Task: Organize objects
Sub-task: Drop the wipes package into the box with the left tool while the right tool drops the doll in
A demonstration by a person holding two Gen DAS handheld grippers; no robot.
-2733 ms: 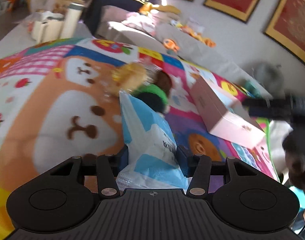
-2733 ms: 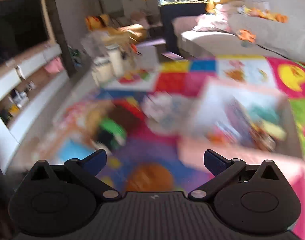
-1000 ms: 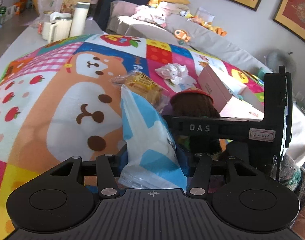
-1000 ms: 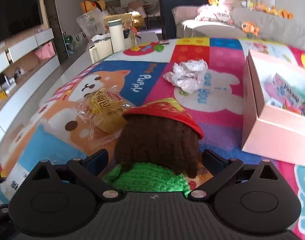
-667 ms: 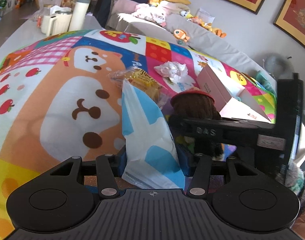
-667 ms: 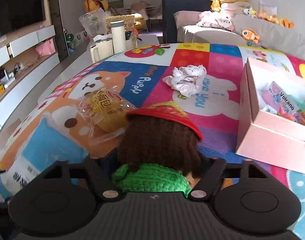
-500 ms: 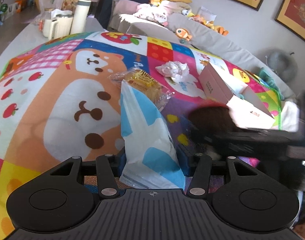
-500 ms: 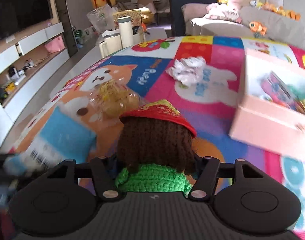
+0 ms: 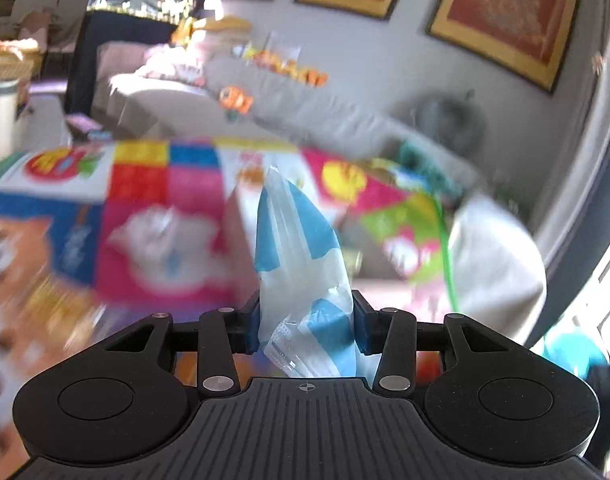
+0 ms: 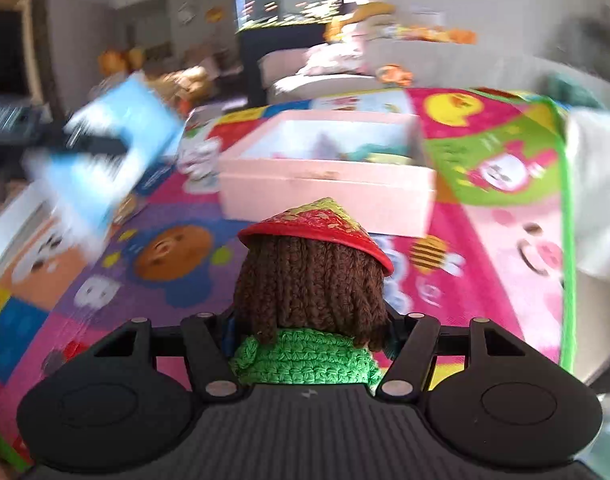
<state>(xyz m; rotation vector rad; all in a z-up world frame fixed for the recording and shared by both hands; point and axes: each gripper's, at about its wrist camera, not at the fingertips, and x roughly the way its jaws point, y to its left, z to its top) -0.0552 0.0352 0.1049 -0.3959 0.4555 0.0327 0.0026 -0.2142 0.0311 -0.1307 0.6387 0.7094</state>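
Left wrist view: left gripper (image 9: 306, 320) clamps a blue-and-white packet (image 9: 301, 264) above the colourful mat (image 9: 153, 184). Right gripper (image 10: 311, 332) pinches a crocheted doll (image 10: 311, 280), near side of the pink box (image 10: 329, 192).

- Setting: a home living room.
- Grey sofa (image 9: 313, 116) along the wall, strewn with soft toys (image 9: 235, 100).
- Gold-framed red pictures (image 9: 513, 12) hung above it.
- Fish tank (image 10: 289, 8) on a dark cabinet.
- Children's cartoon play mat (image 10: 501, 216) covering the surface.
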